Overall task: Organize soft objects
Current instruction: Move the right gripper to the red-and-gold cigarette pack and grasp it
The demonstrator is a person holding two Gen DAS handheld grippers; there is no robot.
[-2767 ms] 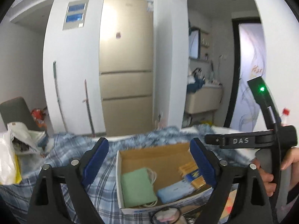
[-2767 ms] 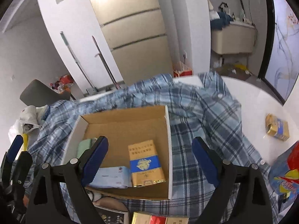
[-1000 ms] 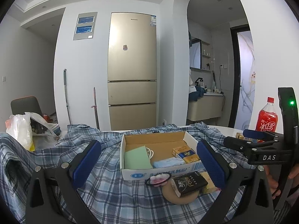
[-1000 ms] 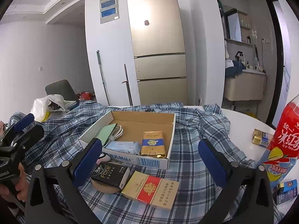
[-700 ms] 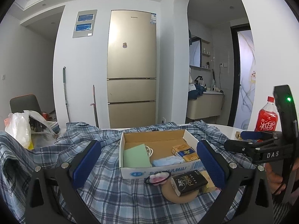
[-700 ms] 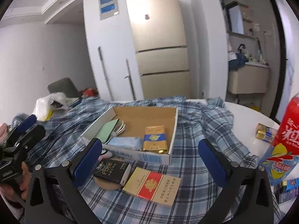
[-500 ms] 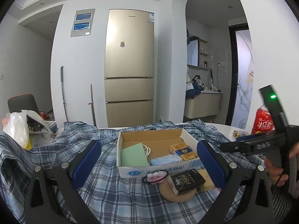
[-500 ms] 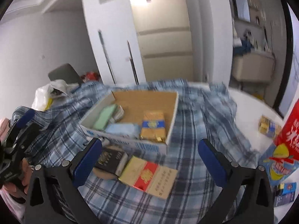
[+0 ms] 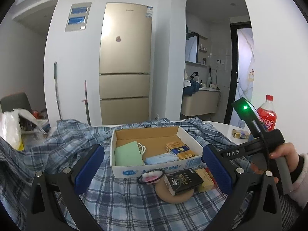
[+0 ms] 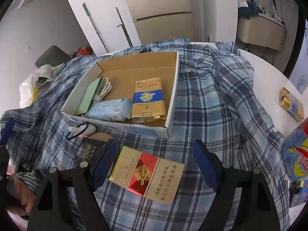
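black pack: "Face" | right hand-held gripper: "DAS", jaws just narrowing astride gold-red carton, ungripped | left hand-held gripper: released | cardboard box: four items

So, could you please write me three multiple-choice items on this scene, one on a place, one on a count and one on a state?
1. Where does the gold and red pack lie?
A. inside the cardboard box
B. on the plaid cloth in front of the box
C. on the bare white table

2. How many gold and blue packs lie inside the cardboard box?
A. one
B. two
C. three

3. How does the right gripper stand?
A. shut on the pale blue tissue pack
B. jaws apart on either side of the gold and red pack, not pressing it
C. shut on nothing

Key: 1 B, it rests on the plaid cloth nearer the camera than the box. 2 A, only one gold and blue pack is there. 3 B, gaps show on both sides.
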